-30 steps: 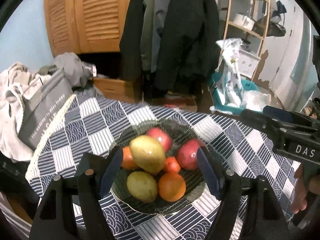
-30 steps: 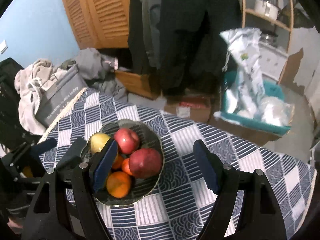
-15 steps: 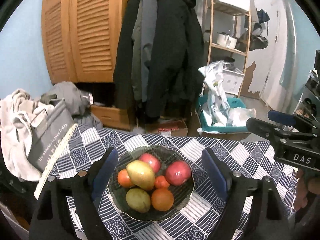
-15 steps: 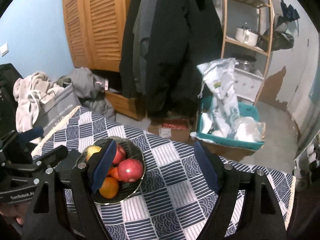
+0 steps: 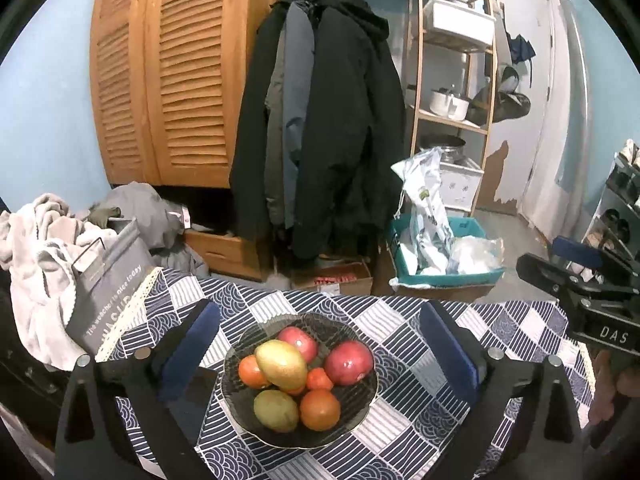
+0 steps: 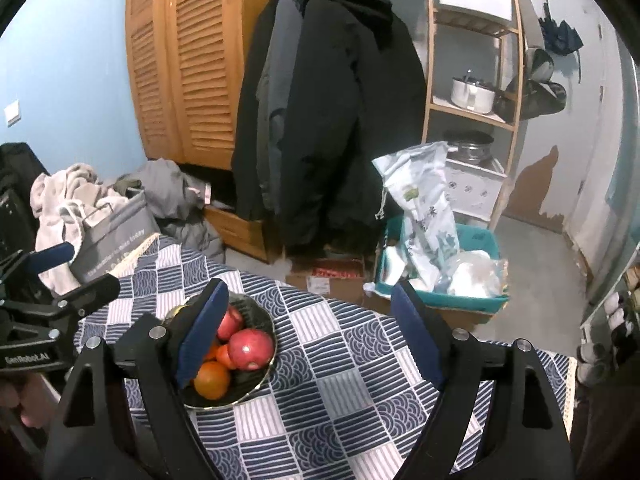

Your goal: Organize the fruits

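While I'm holding both grippers up over the checked tablecloth [image 5: 404,320], the thing that matters is where the fruit bowl [image 5: 240,364] is sitting relative to each one. For the left gripper [image 5: 318,354] it's lying dead ahead and below, framed right between the two spread fingers, so that's the side I'm judging as better lined up. For the right gripper [image 6: 312,334] the bowl [image 6: 262,322] is sitting off to the left, half hidden behind the left finger, with only bare cloth in front of the gap. Both grippers are hanging wide open and gripping nothing.

Going down in size inside the bowl: the yellow-green mango [image 5: 281,364] is lying on top with its long axis running diagonally, far-left to near-right, so I'm guessing a grab would want the fingers across its short side. Then two red apples [image 5: 349,362] are sitting at the back and right, a greenish pear [image 5: 276,410] at the near left, and oranges [image 5: 320,410] filling the rest. Looks like everything's already piled in, nothing loose on the cloth that I can see.
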